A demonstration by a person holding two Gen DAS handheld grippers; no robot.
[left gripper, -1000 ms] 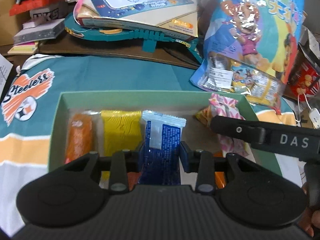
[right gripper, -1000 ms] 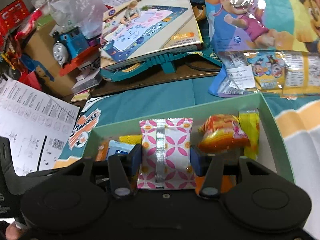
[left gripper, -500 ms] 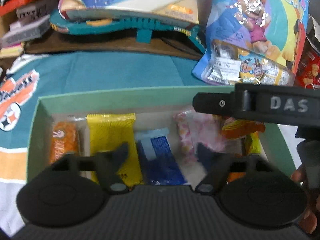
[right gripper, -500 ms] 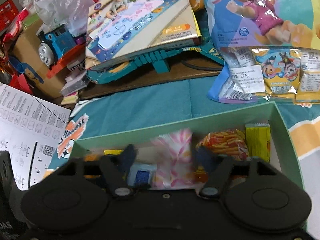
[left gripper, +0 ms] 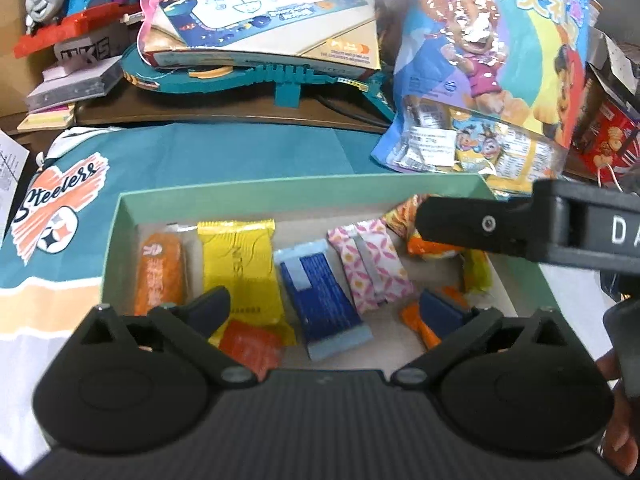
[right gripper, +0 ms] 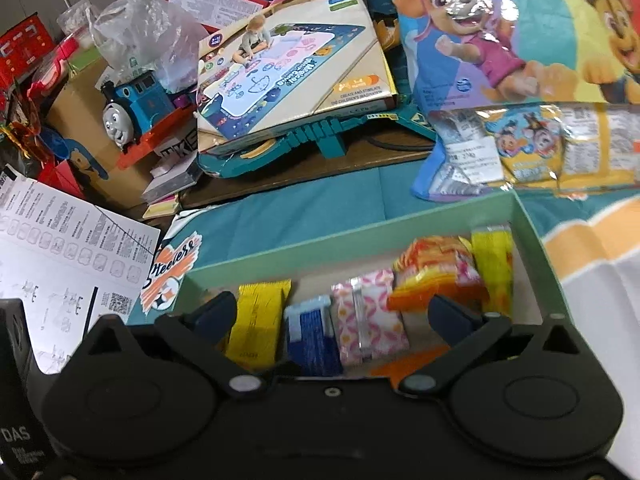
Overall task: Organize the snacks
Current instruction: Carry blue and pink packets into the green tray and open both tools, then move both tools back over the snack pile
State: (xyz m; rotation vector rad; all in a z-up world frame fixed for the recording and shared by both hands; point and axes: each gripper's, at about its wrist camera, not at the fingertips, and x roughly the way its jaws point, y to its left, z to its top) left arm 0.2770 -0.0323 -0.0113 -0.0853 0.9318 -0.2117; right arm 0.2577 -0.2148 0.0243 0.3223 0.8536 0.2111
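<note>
A pale green box holds several wrapped snacks side by side: an orange pack, a yellow pack, a blue pack, a pink patterned pack and an orange-yellow pack. My left gripper is open and empty above the blue pack. My right gripper is open and empty above the pink pack; its body shows in the left wrist view.
The box sits on a teal Steelers cloth. Behind it lie a large cartoon snack bag, a drawing-mat box, a blue toy train and a printed sheet at left. A red tin stands far right.
Both grippers opened and let go: the blue pack and the pink pack now lie flat in the box. Both grippers pulled back a little.
</note>
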